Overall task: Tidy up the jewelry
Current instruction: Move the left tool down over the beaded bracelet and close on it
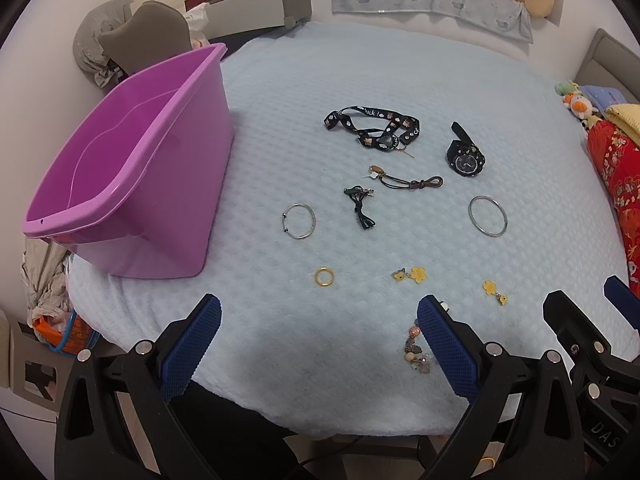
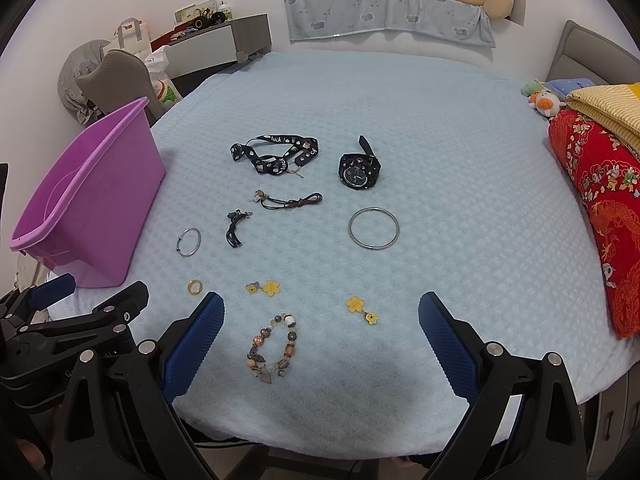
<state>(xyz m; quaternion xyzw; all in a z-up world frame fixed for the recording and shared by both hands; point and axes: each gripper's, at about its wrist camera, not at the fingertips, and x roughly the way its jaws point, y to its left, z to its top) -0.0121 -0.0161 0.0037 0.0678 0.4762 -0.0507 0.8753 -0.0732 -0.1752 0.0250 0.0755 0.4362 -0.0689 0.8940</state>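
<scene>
Jewelry lies spread on a pale blue blanket (image 2: pixel 440 160): a black watch (image 2: pixel 358 170), a black printed ribbon (image 2: pixel 276 154), a brown cord (image 2: pixel 288 199), a dark cord (image 2: pixel 234 228), a large silver bangle (image 2: pixel 374 228), a smaller silver bangle (image 2: pixel 189 242), a gold ring (image 2: pixel 195 286), two yellow flower earrings (image 2: pixel 264 288) (image 2: pixel 360 308) and a beaded bracelet (image 2: pixel 274 346). An empty purple bin (image 1: pixel 120 184) stands at the left. My left gripper (image 1: pixel 320 316) is open near the front edge, with the gold ring (image 1: pixel 324 277) just ahead. My right gripper (image 2: pixel 320 312) is open, the beaded bracelet between its fingers' span.
A red patterned quilt (image 2: pixel 600 208) and yellow blanket (image 2: pixel 604 108) are piled at the right edge. Small plush toys (image 2: pixel 542 100) sit at the back right. A grey chair (image 2: pixel 120 76) and a cluttered cabinet (image 2: pixel 216 40) stand behind the bin.
</scene>
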